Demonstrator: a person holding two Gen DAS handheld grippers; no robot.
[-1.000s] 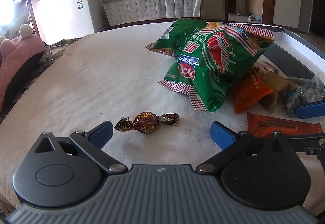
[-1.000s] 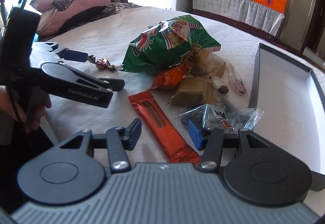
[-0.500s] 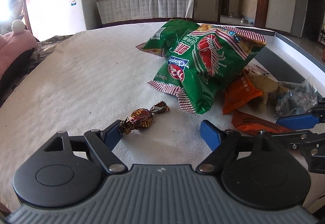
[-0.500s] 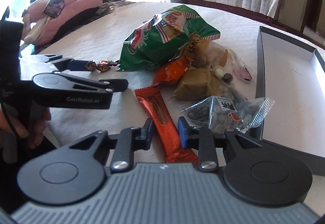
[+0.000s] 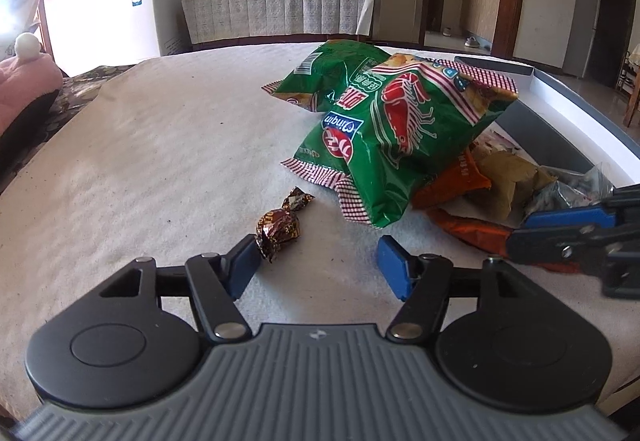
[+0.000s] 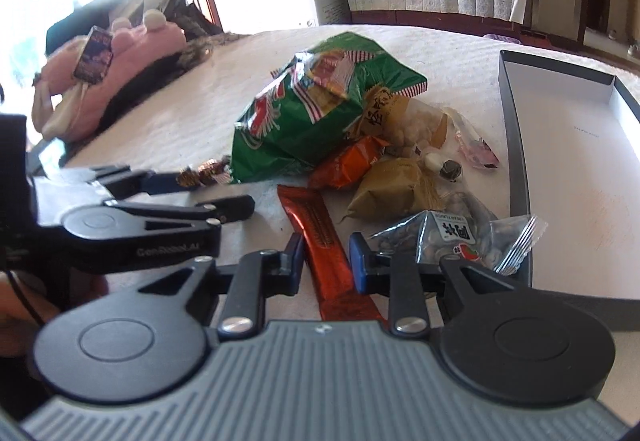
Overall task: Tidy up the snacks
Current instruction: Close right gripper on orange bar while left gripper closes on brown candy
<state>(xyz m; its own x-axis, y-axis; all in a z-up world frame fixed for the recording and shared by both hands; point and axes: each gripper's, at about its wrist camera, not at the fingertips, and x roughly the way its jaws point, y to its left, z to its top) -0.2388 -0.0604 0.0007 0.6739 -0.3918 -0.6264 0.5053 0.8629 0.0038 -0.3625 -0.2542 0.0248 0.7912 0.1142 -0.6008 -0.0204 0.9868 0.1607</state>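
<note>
Left gripper [image 5: 318, 261], low over white-covered desk [image 5: 160, 161]: jaws closing, not yet clamped. Foil-wrapped chocolate candy [image 5: 280, 227] touching left pad [image 5: 244, 265], well clear of right pad; long axis running diagonally away and rightward, far twist pointing toward green shrimp-chip bag [image 5: 400, 145]. Candy off-centre in the gap, hence probable sideways push before any pinch.

Right gripper [image 6: 325, 261]: jaws nearly together and closing across orange-red snack bar [image 6: 324, 241], pads at the wrapper's two long edges; firm pressing contact probable, not certain. Bar's long axis in line with gripper, extending away toward the snack pile. Each item nearer its own hand.

Left wrist view only: gap between candy and right pad; shrimp print on bag; right gripper entering from the right over bar.

Right wrist view only: open dark-walled box [image 6: 516, 161], white inside, right of pile, apparently the destination; clear packet of seeds [image 6: 452, 237] just beside right pad; tan pouch [image 6: 392, 189] and orange packet [image 6: 352, 161] between bag and bar; left gripper in profile at candy.
</note>
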